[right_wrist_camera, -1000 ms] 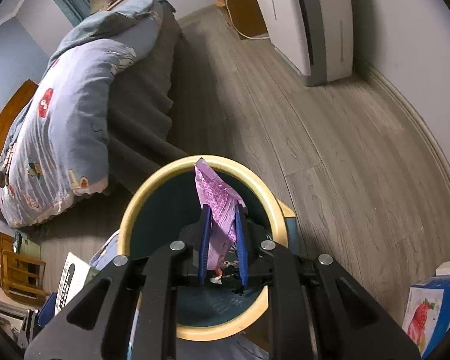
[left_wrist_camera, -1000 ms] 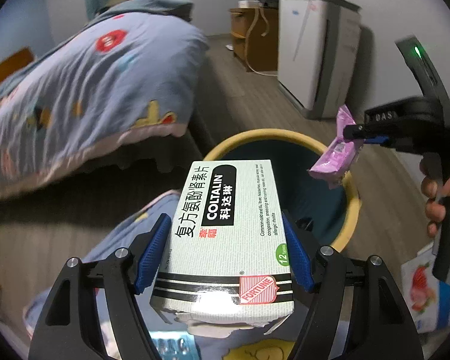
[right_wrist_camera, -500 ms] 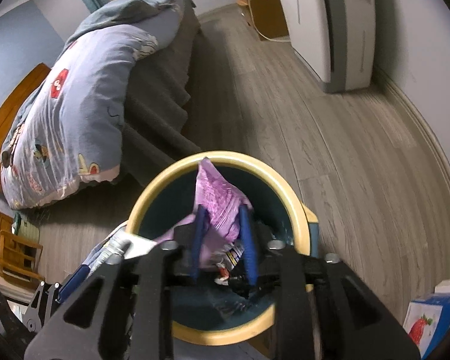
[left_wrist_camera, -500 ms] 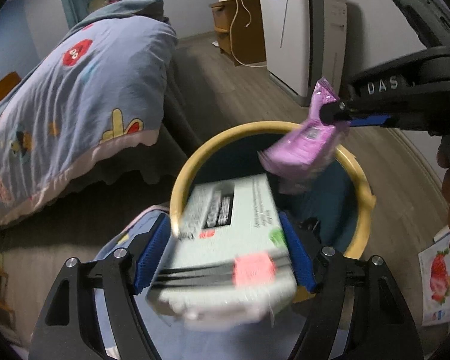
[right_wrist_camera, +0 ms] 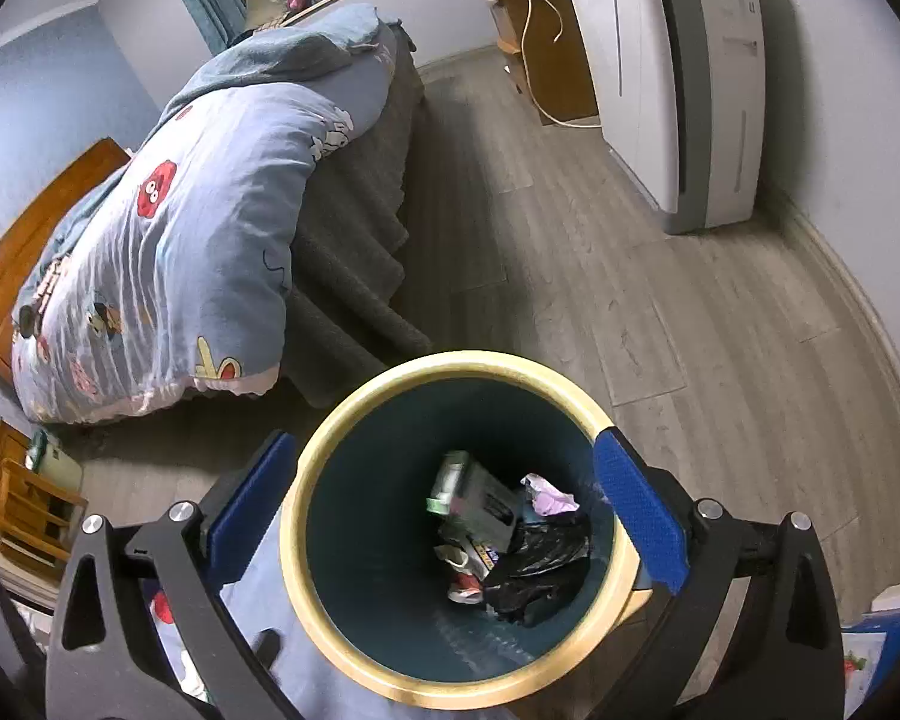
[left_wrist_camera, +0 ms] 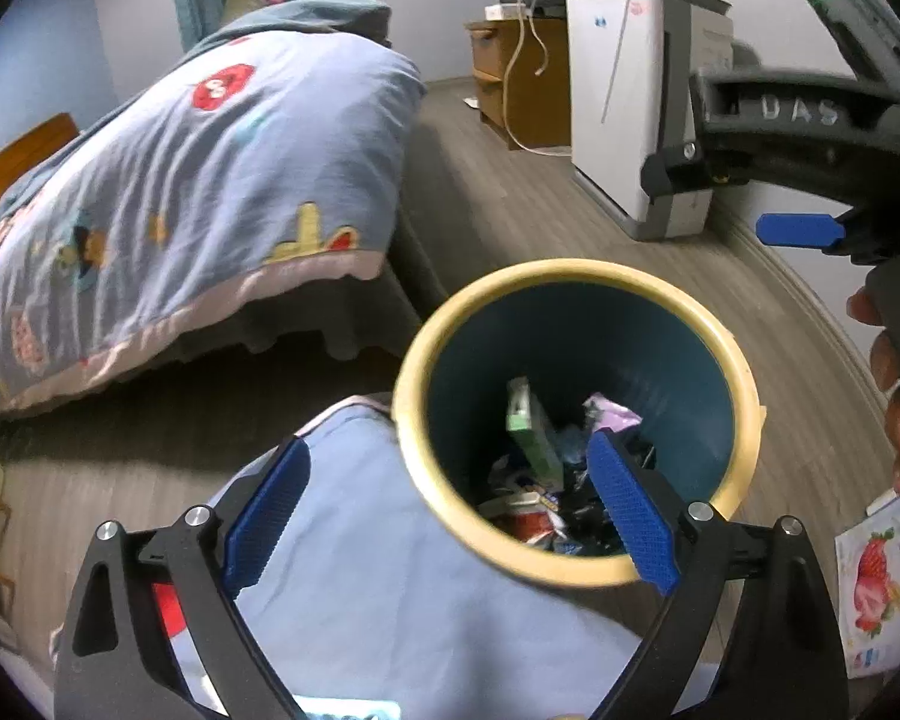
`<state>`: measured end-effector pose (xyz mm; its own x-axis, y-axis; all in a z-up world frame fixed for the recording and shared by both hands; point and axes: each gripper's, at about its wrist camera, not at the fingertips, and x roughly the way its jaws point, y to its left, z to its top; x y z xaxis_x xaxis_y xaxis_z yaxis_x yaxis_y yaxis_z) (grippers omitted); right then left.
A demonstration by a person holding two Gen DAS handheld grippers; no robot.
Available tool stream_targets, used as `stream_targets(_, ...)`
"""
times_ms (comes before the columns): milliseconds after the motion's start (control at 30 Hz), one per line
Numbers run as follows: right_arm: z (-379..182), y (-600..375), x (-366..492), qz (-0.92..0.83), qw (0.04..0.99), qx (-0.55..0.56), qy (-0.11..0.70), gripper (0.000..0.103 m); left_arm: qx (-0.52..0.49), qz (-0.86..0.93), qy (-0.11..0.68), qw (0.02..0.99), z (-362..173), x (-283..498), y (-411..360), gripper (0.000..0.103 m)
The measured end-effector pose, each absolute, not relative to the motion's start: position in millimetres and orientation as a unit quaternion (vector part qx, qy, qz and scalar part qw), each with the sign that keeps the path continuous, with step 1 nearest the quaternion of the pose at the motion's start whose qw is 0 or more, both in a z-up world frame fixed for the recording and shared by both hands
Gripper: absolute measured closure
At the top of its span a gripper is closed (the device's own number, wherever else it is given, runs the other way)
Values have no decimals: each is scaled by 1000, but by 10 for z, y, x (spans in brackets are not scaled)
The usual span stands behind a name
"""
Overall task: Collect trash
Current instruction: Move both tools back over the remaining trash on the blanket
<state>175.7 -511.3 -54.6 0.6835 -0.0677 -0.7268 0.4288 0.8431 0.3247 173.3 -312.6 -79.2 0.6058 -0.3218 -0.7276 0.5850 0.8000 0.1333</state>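
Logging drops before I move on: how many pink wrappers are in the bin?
1 in sight. The pink wrapper lies inside the yellow-rimmed bin, right of the green medicine box, above the black bag. Others may be buried underneath.

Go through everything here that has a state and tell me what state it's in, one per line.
Left tongs: open, holding nothing.
Right tongs: open, holding nothing, above the bin.
Trash bin: upright, no lid, partly filled.
Medicine box: inside the bin, tilted on the trash.
Purple wrapper: inside the bin, crumpled.
Black bag: inside the bin, crumpled.
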Motion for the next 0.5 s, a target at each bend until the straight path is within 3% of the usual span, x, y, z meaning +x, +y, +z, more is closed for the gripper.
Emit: stream_targets(500, -11, -4011, 1431, -75, 926, 116, 351, 6, 120, -174, 354, 911, -129, 1209, -1465, 7)
